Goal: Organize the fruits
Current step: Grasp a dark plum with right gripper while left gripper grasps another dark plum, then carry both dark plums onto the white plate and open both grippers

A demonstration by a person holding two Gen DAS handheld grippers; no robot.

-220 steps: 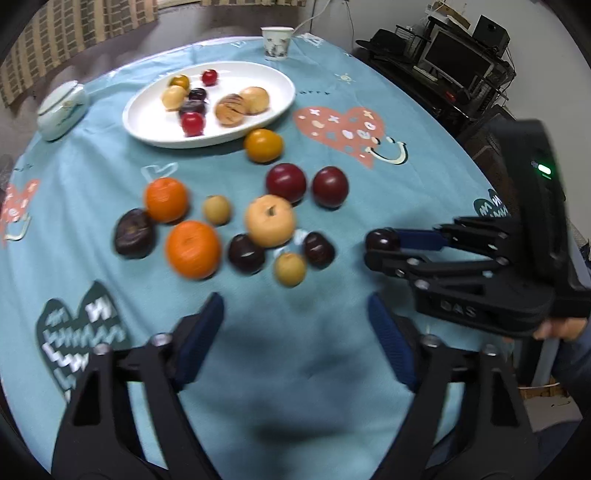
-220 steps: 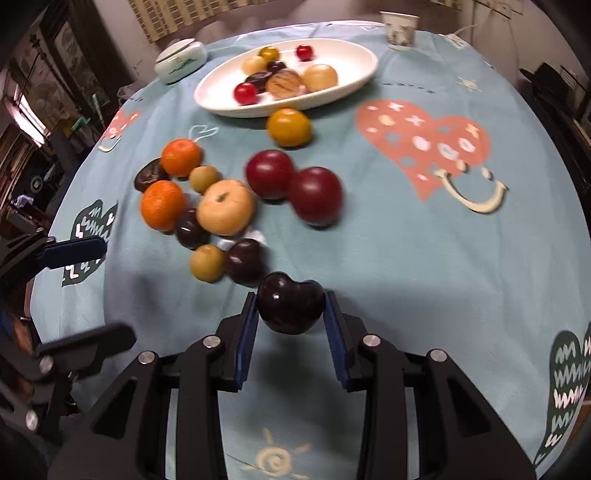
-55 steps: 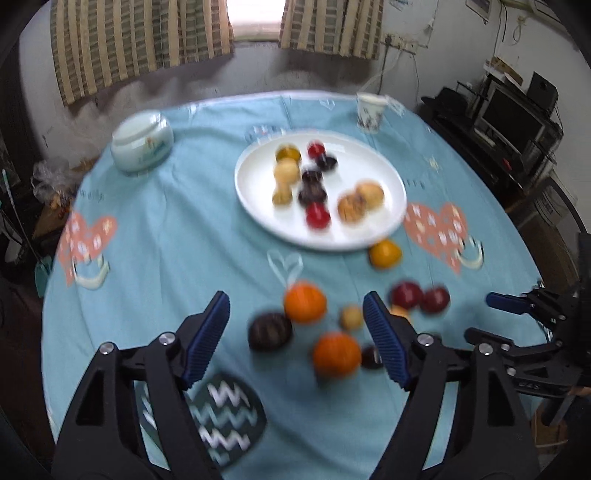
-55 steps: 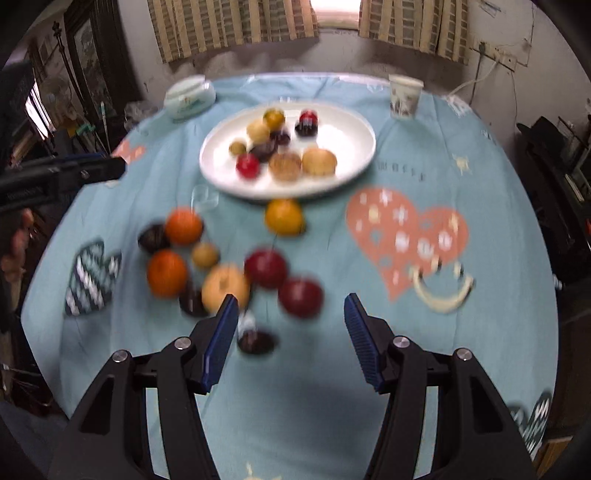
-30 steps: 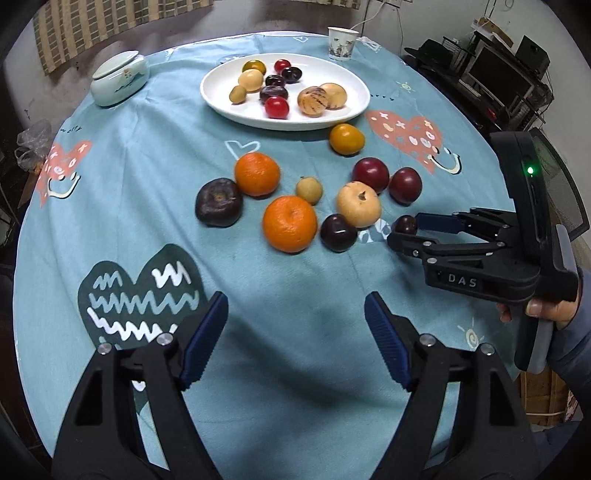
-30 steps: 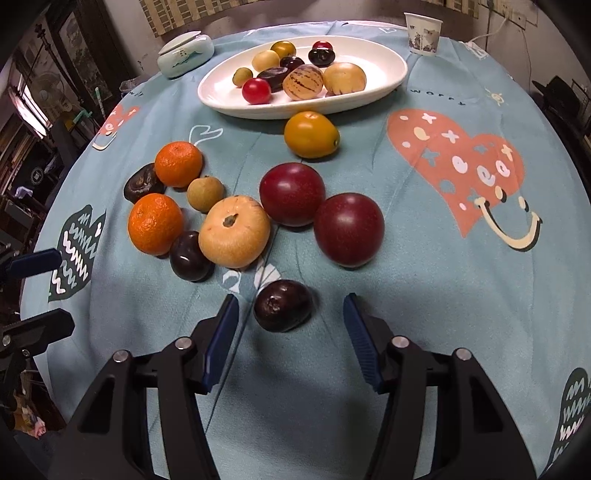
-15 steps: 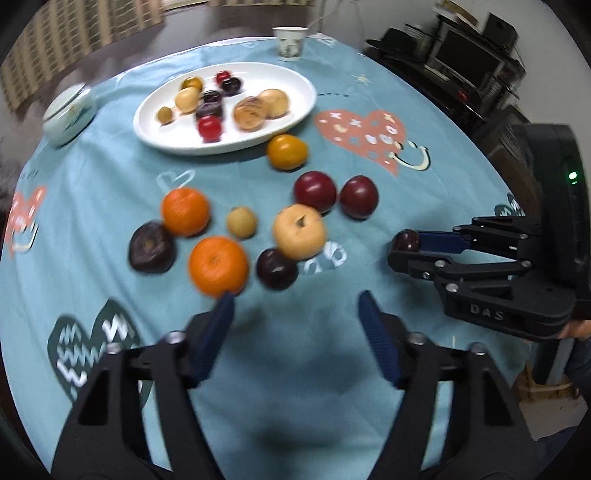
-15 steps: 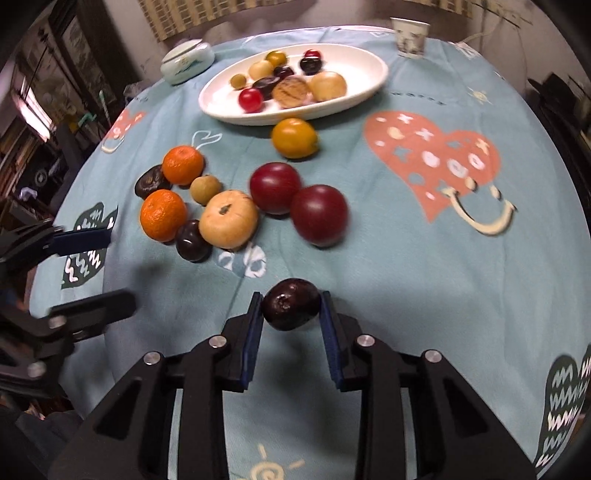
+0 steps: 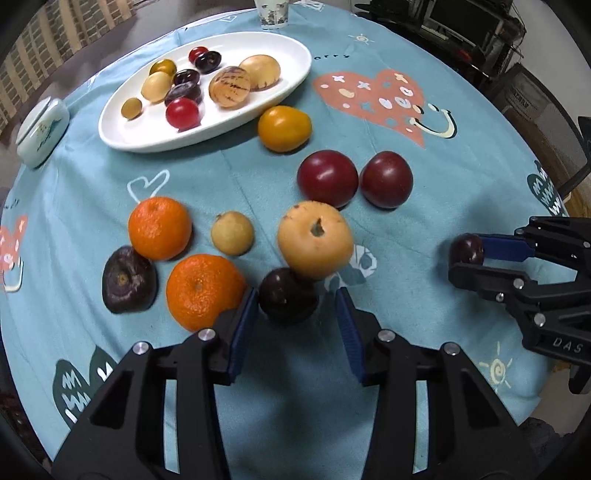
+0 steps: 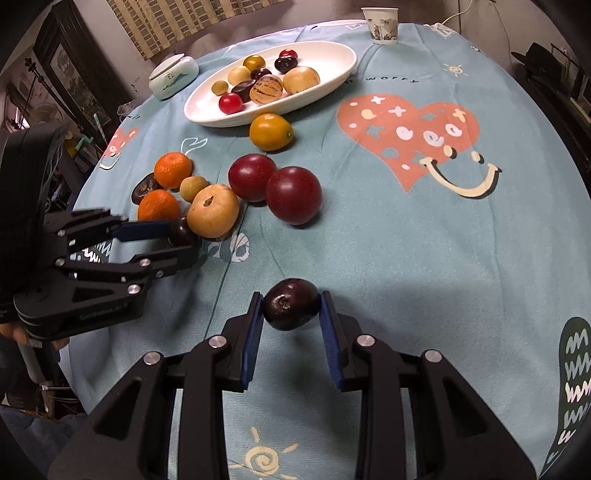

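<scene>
Right wrist view: the right gripper (image 10: pixel 291 310) pinches a small dark plum (image 10: pixel 290 304) between its blue pads, one pad pressed to each side of the fruit, above a round table covered by a light blue tablecloth (image 10: pixel 424 251) printed with hearts. Every place below is given relative to the white oval plate (image 10: pixel 334 75) at the far side of the table. On the plate lie small fruits: a red cherry tomato (image 10: pixel 231 103), a striped melon-like fruit (image 10: pixel 266 90), a tan round fruit (image 10: pixel 301 79) and several dark and yellow ones. Just in front of the plate sits a yellow-orange fruit (image 10: pixel 270 132). Nearer still are two red plums (image 10: pixel 273 188) (they touch each other), then a pale pear-like fruit (image 10: pixel 213 211), a small tan fruit (image 10: pixel 194 188), two mandarins (image 10: pixel 166 186) and a wrinkled dark fruit (image 10: pixel 144 189). Left wrist view: the left gripper (image 9: pixel 295 314) is spread around a second dark plum (image 9: pixel 287 301), which sits on the cloth against the pale fruit; its left pad lies at the plum's side, its right pad stands apart from it. Beyond the plate stands a paper cup (image 10: pixel 382 20), and to the plate's left a lidded ceramic dish (image 10: pixel 173 76).
</scene>
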